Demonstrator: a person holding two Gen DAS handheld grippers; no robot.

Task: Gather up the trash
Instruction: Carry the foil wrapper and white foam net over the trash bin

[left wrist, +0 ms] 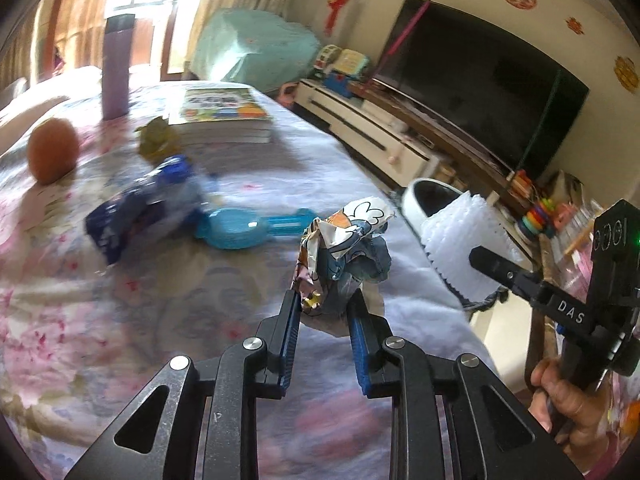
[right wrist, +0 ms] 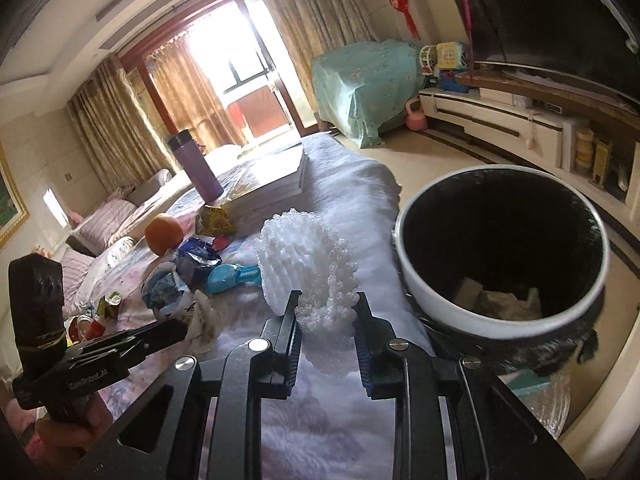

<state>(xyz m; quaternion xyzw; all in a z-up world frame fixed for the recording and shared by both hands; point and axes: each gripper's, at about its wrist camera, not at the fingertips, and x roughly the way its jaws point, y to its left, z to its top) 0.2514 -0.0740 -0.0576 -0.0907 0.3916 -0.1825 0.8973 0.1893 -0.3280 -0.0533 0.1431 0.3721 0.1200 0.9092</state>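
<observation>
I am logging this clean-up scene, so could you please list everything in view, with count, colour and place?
crumpled printed wrapper: one, multicoloured, held in the left gripper
foam fruit net: one, white, held in the right gripper
trash bin: one, white rim, dark inside, beside the bed
blue wrapper: one, blue and white, on the bedspread
yellow-green wrapper: one, beside the books
orange: one, on the bedspread
stack of books: one
purple flask: one, upright, behind the books
blue plastic scoop: one, on the bedspread
television: one, black, on the wall
left gripper: black with blue pads
right gripper: black with blue pads
</observation>
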